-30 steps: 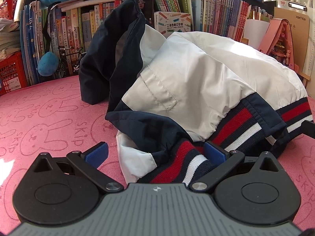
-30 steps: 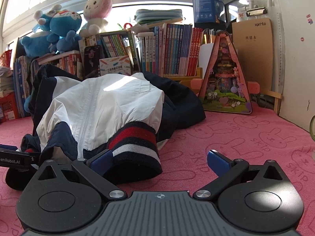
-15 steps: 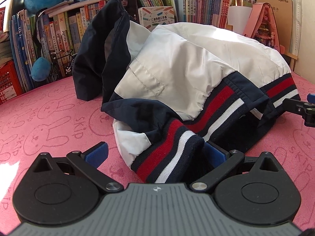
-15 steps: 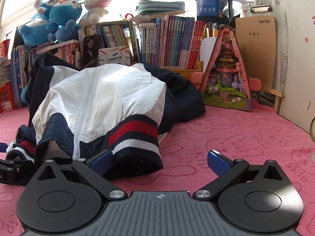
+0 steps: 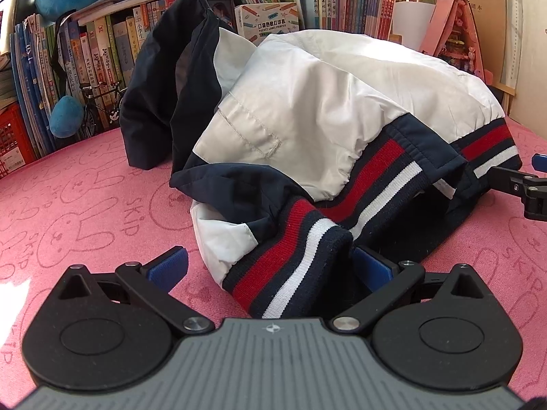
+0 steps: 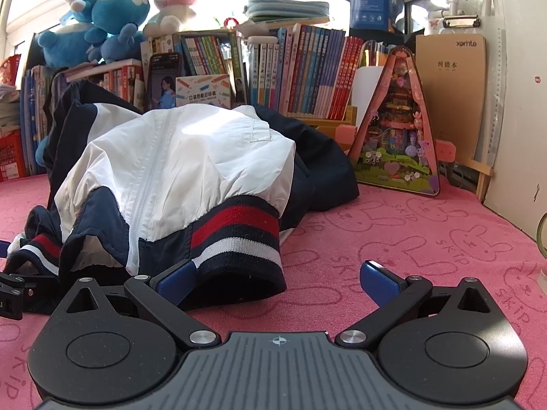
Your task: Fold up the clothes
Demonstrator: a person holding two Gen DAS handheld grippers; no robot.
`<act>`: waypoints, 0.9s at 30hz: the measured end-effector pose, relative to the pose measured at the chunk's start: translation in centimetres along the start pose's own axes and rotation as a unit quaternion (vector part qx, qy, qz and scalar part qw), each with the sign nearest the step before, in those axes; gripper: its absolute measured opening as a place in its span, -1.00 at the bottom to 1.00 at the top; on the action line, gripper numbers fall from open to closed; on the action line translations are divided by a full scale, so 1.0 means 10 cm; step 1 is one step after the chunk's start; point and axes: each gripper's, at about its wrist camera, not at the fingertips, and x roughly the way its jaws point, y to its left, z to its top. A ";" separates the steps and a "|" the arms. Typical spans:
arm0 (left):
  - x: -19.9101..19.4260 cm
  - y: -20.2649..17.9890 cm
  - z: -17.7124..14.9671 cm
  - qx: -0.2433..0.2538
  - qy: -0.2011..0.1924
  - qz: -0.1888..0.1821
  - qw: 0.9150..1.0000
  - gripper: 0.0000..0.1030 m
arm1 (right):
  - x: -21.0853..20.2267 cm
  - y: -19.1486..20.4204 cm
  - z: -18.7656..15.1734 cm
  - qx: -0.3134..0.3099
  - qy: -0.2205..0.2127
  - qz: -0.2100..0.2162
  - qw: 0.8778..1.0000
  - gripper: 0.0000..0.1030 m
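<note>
Pink towelling printed with rabbits (image 6: 410,239) covers the work surface, and a wall of books (image 6: 307,68) and plush toys (image 6: 102,27) closes off the far side. On it the jacket (image 5: 324,109), white and navy, sits in a loose heap rather than flat, one navy part standing up at the far left against the books. Its striped rib hem (image 5: 294,273) faces the near edge, which is likely why both tools have come in low here: the hem is the firmest edge to take. Jaws spread wide on the left gripper (image 5: 270,266), the striped corner lying between its blue pads, not pinched. Equally open is the right gripper (image 6: 278,275), its left pad at the hem's other end and the rest over bare cloth. Neither holds anything.
</note>
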 end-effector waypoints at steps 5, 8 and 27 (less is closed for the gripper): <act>0.02 0.01 0.00 -0.001 0.003 -0.002 1.000 1.00 | 0.01 0.01 0.00 -0.003 0.003 -0.001 1.000 1.00; 0.04 0.05 0.01 -0.013 0.010 -0.010 1.000 1.00 | 0.06 0.03 0.01 -0.009 0.017 0.001 1.000 1.00; 0.08 0.16 0.04 -0.053 0.008 0.007 0.999 1.00 | 0.25 0.19 0.25 -0.087 0.007 -0.059 0.994 1.00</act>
